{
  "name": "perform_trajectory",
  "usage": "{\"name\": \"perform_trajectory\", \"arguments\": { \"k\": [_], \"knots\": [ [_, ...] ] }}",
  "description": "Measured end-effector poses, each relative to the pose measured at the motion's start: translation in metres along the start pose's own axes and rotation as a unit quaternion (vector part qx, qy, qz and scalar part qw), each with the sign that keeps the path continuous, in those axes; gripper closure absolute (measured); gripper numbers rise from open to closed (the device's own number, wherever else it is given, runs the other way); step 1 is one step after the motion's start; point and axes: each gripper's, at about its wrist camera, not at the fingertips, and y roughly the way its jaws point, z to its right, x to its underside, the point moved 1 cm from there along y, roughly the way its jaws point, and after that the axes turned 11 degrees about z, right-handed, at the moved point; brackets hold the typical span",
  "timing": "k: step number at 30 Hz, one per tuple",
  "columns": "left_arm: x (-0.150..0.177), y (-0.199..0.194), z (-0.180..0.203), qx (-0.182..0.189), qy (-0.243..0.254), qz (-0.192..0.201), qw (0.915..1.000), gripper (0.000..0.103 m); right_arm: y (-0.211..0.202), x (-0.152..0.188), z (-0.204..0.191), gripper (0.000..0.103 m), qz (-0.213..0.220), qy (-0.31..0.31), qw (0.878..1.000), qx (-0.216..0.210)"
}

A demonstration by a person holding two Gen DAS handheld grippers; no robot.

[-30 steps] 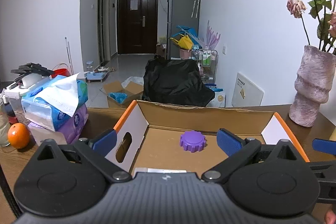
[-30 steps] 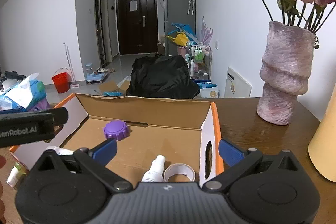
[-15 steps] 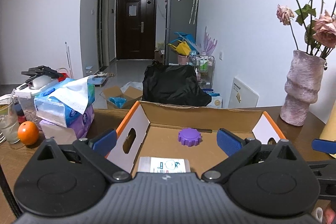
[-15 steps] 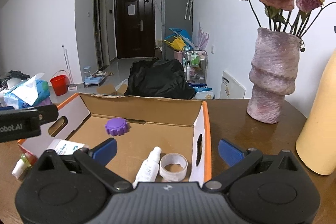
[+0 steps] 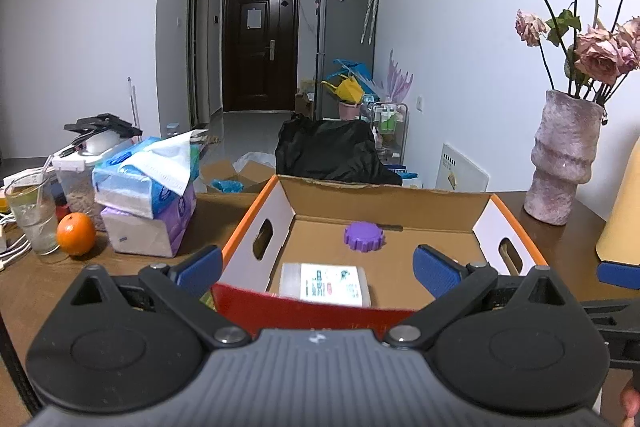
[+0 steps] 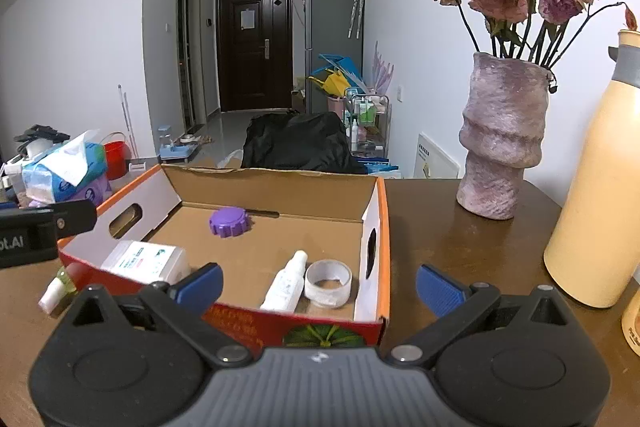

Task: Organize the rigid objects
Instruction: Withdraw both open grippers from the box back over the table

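- Your left gripper (image 5: 316, 265) hangs before the cardboard box (image 6: 280, 187), jaws spread wide, nothing between them.
- Outside the box's left wall: a small green-capped tube (image 6: 56, 287) lying on the table (image 6: 440, 227).
- Inside the box, left to right: clear plastic case (image 6: 146, 261), purple cap (image 6: 230, 221), white bottle (image 6: 286, 283) touching the tape roll (image 6: 328, 283).
- Your right gripper (image 6: 318, 285): jaws wide apart, empty.

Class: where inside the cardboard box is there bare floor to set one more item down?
Free: the box floor's middle, between purple cap, white packet and spray bottle. Crowded: the near right corner, where bottle and tape roll lie.
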Motion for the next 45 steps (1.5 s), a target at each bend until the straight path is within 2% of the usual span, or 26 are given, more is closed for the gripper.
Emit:
{"name": "perform_trajectory", "arguments": {
  "k": [22,45],
  "knots": [
    [0.034,-0.068,-0.01,-0.002,0.01,-0.021,0.9997,0.0,-0.072,0.037,-0.007,0.0,-0.019,-0.007,1.0,0.005],
    [0.084,-0.131,-0.016,0.006,0.021,-0.06,0.998,0.0,-0.135,0.096,-0.011,0.0,-0.057,-0.022,0.998,0.023]
  ]
}}
